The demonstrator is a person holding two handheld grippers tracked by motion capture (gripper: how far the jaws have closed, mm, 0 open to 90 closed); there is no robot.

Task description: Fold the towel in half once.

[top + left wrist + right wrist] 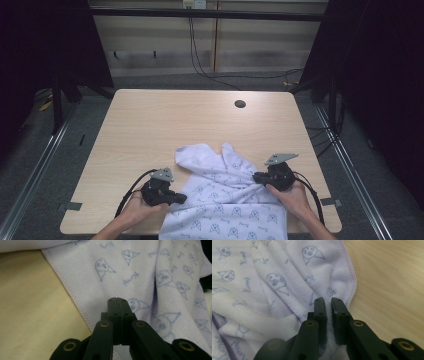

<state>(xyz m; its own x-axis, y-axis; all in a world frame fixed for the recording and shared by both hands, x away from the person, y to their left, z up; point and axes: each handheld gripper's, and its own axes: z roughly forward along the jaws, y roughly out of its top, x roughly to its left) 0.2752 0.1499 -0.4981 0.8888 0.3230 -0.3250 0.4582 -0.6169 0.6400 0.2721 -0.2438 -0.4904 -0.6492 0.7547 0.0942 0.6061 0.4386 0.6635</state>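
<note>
A white towel (225,200) printed with small blue cartoon faces lies crumpled at the table's near edge and hangs over it. My left gripper (181,198) rests at the towel's left hem. In the left gripper view its jaws (116,300) are pressed together over the flat cloth (120,267), and I see nothing pinched between them. My right gripper (256,176) is at the towel's right side. In the right gripper view it (327,300) is shut on a raised fold of towel (262,290) just inside the stitched hem.
The light wooden table (165,120) has a round cable hole (240,104) near its far edge. Dark curtains stand left and right, with cables on the floor behind. A person's hands hold both grippers at the near edge.
</note>
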